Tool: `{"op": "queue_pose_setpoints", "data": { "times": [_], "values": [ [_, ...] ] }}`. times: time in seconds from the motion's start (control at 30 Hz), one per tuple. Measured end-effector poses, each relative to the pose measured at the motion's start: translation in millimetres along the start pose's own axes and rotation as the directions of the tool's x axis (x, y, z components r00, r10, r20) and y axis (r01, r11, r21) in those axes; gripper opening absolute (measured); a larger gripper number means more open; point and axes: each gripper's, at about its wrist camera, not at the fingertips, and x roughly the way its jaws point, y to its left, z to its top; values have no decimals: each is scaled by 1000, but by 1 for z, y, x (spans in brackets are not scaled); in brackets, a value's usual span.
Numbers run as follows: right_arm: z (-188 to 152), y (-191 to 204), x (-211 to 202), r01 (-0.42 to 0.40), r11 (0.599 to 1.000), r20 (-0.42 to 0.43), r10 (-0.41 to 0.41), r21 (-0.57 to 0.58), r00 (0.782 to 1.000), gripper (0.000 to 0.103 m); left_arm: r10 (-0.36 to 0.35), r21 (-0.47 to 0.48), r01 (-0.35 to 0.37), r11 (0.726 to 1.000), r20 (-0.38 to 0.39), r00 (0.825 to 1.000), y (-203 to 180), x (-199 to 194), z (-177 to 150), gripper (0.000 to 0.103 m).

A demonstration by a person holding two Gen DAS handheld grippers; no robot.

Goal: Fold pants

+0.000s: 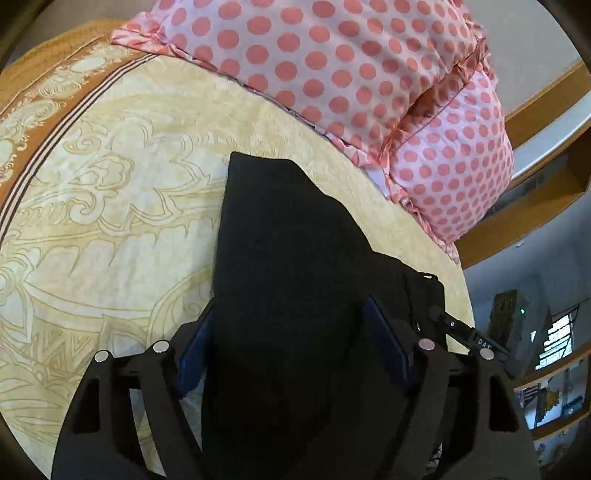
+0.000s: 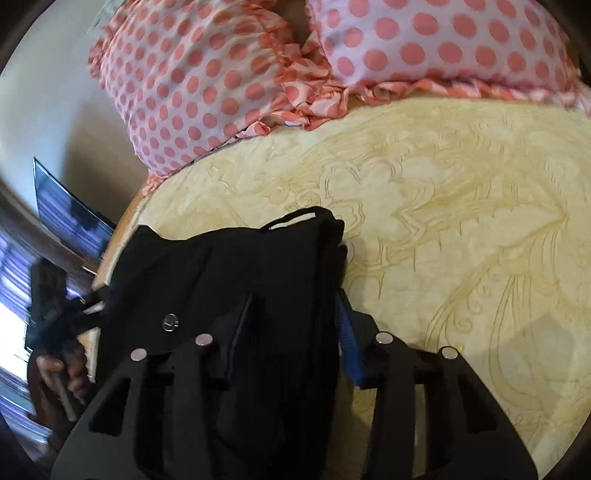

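Black pants (image 1: 288, 258), folded into a thick bundle, lie on the cream patterned bed, metal button showing near the waistband.

I see a bed (image 1: 110, 206) with a cream and gold patterned cover, two pink polka-dot pillows (image 1: 332, 66) at its head, plain pale walls (image 1: 532, 33), and a bright window (image 1: 557, 336).

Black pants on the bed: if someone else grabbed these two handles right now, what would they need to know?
Left tool: jaws set around the black pants, fabric between the pads.
Right tool: also has a bunch of the pants between its jaws, near the button.
The pants lie bunched on the yellow bedspread, below the polka-dot pillows.
Done: both ends gripped.
Left: probably smooth and finish the fold, then release.
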Motion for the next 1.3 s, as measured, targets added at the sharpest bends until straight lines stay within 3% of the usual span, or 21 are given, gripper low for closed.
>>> {"op": "queue_pose_setpoints", "data": {
  "times": [0.17, 0.2, 0.23, 0.27, 0.33, 0.37, 0.47, 0.6, 0.77, 0.83, 0.9, 0.97, 1.1, 1.13, 1.2, 1.3],
  "values": [
    [9, -11, 3, -65, 996, 7, 64, 63, 998, 49, -9, -3, 9, 1000, -7, 1000, 4, 1, 2, 76],
    [8, -6, 3, -44, 999, 13, 44, 25, 999, 43, -10, -6, 10, 1000, -5, 1000, 4, 1, 2, 76],
    [5, 1, 3, -33, 999, 15, 33, -20, 999, 29, 5, -2, -5, 1000, 2, 1000, 3, 1, 1, 70],
    [4, 5, 1, -35, 999, 26, 36, -41, 999, 25, 27, 9, -27, 1000, 4, 1000, 1, 1, -1, 47],
    [6, 5, -8, -80, 996, 43, 81, -35, 996, 15, 51, 45, -51, 998, 6, 999, -3, 0, -3, 31],
    [9, 3, -12, -110, 994, 48, 111, -20, 993, 14, 46, 63, -46, 997, 9, 999, -6, -3, -3, 28],
    [21, 2, -20, -152, 988, 60, 153, -8, 986, 12, 49, 109, -51, 993, 22, 999, -16, -7, 2, 24],
    [54, 7, -25, -107, 993, 111, 113, -53, 987, 11, 33, 142, -43, 989, 70, 997, -33, -2, 31, 22],
    [111, -9, -24, -31, 998, 230, 42, -51, 972, 11, 25, 132, -43, 990, 129, 991, -55, 40, 91, 22],
    [127, -25, -8, 9, 1000, 204, -6, -12, 979, 11, 54, 121, -67, 990, 110, 992, -57, 70, 111, 22],
    [133, -49, 24, 60, 996, 98, -67, 70, 993, 12, 85, 74, -90, 993, 61, 994, -49, 95, 118, 23],
    [128, -61, 40, 97, 989, 49, -103, 113, 993, 18, 92, -1, -92, 996, 34, 995, -34, 112, 118, 32],
    [128, -69, 34, 129, 980, 53, -138, 153, 989, 46, 94, -28, -92, 995, 45, 995, -28, 106, 116, 40],
    [127, -68, 23, 169, 973, 71, -182, 159, 981, 53, 96, -32, -95, 995, 58, 994, -27, 98, 114, 40],
    [118, -61, -4, 188, 970, 143, -209, 152, 967, 55, 110, 13, -112, 994, 119, 987, -35, 74, 106, 40],
    [92, -39, -43, 21, 995, 223, -43, 99, 974, 72, 49, 122, -71, 990, 179, 983, -58, 35, 80, 42]
  ]
}}
